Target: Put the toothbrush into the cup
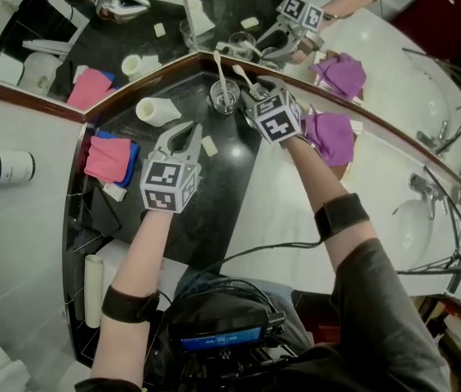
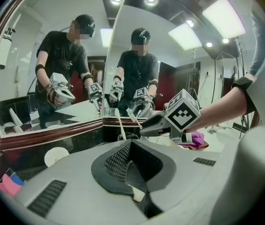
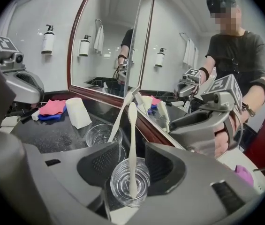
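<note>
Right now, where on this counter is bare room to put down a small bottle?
Bare: the black counter between the soap and the near edge; the white counter under the right arm. Crowded: the far corner, with the cup, toothbrush and right gripper; the left edge, with the pink cloth.

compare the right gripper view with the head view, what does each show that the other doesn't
Only the right gripper view: the right gripper, jaws open around a glass cup, a toothbrush upright in it, pads clear of it. Only the head view: the white roll at the counter's near edge and the tap. Both: the second glass with its own toothbrush, the pink cloth, the white cup, the left gripper.
</note>
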`<state>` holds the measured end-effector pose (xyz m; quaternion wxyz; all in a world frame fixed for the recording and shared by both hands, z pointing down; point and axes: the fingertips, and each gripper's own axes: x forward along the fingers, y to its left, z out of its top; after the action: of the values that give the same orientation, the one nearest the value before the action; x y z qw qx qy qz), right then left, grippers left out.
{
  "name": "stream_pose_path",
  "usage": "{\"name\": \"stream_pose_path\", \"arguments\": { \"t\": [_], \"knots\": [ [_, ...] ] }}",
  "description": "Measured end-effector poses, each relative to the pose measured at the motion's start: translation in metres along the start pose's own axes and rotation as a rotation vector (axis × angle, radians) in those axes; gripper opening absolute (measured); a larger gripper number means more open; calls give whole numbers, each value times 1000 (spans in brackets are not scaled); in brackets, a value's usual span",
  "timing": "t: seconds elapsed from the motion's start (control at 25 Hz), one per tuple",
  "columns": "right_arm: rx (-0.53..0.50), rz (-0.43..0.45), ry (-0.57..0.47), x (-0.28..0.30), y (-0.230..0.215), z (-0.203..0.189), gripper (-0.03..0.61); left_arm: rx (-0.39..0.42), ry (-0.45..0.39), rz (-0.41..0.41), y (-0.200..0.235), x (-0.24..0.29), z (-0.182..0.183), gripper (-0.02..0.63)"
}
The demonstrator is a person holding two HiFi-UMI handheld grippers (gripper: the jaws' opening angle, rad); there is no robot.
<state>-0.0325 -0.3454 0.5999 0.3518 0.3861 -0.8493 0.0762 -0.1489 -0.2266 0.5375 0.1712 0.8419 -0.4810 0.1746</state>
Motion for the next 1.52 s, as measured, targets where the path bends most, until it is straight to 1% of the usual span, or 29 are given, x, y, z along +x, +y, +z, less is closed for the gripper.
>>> {"name": "stream_pose_path", "arguments": {
  "t": [0.08, 0.16, 0.24, 0.44, 0.88, 1.16, 1.32, 1.52],
  "knots": [
    [-12, 7, 12, 5, 0, 0, 191, -3, 3, 2, 2, 0, -2, 0],
    [-32, -1, 24, 8, -1, 0, 142, -7, 4, 3, 3, 1, -3, 0],
    [-46, -10, 33, 9, -3, 0, 69, -10, 7, 4, 5, 1, -4, 0],
    [-62, -2, 38, 7, 0, 0, 60, -15, 9, 1, 6, 1, -6, 0],
    [-85, -32, 6, -9, -6, 14, 58, -15, 0, 7, 3, -7, -5, 0],
    [-146, -54, -27, -37, -6, 38, 58, -24, -18, 11, -3, -20, 2, 0],
    [-205, -68, -37, -61, -4, 50, 58, -23, -35, 10, -11, -29, 7, 0],
    [-262, -54, -32, -95, 9, 51, 58, -26, -60, 11, -23, -42, 9, 0]
  ]
}}
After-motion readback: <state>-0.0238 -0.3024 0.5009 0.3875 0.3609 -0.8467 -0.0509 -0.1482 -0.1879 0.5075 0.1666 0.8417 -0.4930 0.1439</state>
